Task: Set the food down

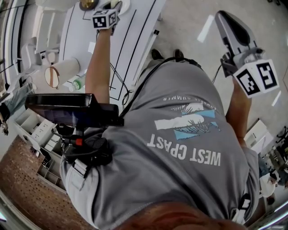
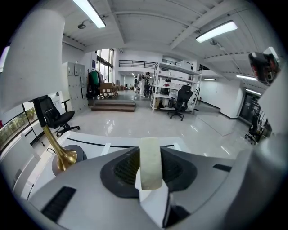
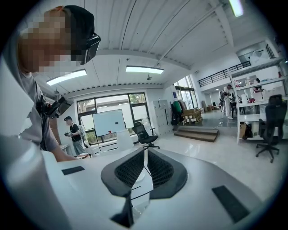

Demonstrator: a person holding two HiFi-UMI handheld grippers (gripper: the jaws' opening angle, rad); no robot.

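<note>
A pale, off-white slab of food (image 2: 150,173) stands upright between the dark pads of my left gripper (image 2: 151,155), which is shut on it. In the head view the left gripper (image 1: 116,6) reaches out over the white table (image 1: 135,36) with black lines, and the food is hidden there. A brass horn-shaped object (image 2: 60,152) stands on a dark round base on the table, to the left of the jaws. My right gripper (image 1: 221,17) is held off to the right, away from the table, over the floor. In the right gripper view its pads (image 3: 135,168) meet with nothing between them.
A cylinder with a round end (image 1: 60,72) and a green bottle (image 1: 77,83) lie at the table's left. A white drawer organiser (image 1: 40,130) sits below them. Office chairs (image 2: 54,117) and shelving (image 2: 173,90) stand beyond; a person in black (image 3: 74,132) stands by a whiteboard (image 3: 108,122).
</note>
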